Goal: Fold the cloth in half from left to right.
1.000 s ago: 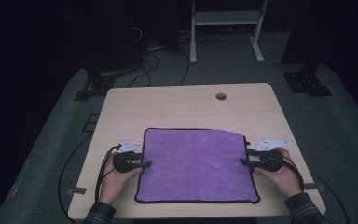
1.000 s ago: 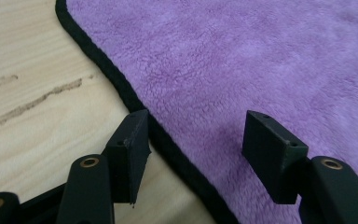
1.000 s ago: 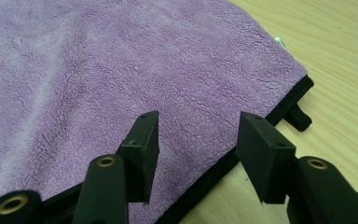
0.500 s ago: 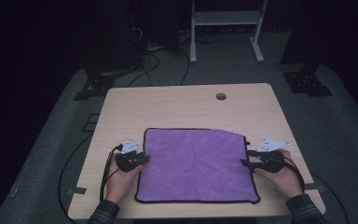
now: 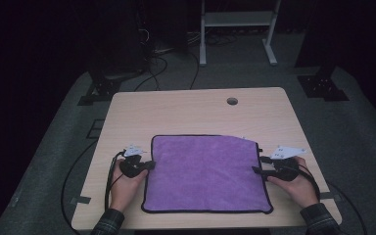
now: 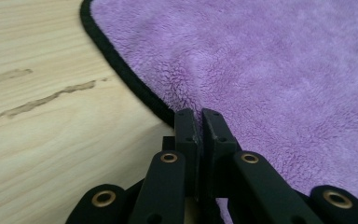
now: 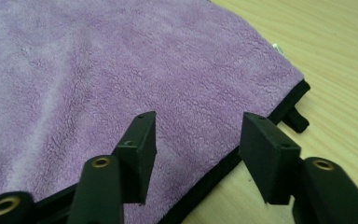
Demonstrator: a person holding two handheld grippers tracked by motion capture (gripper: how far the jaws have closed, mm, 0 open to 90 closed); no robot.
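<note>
On the pale wooden tabletop, square purple microfibre cloth with black piping lying flat, left hand-held gripper having just closed, clenching the cloth's left edge, right hand-held gripper gaping, jaws just widening, straddling the right edge

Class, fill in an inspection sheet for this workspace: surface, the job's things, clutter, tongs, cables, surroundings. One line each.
Surface: light wooden table, one round hole near the far edge.
Job's things: purple cloth with black trim, lying flat and spread out at the near side.
Clutter: nothing seen.
Tongs: left tongs have just closed, jaws shut at the cloth's left edge; whether any fabric is pinched, cannot tell. Right tongs open, jaws astride the cloth's right edge, not pressing it.
Cables: black cable trails from the left tongs; loose cables on the floor beyond the table.
Surroundings: dark room, grey floor, white frame legs behind.
</note>
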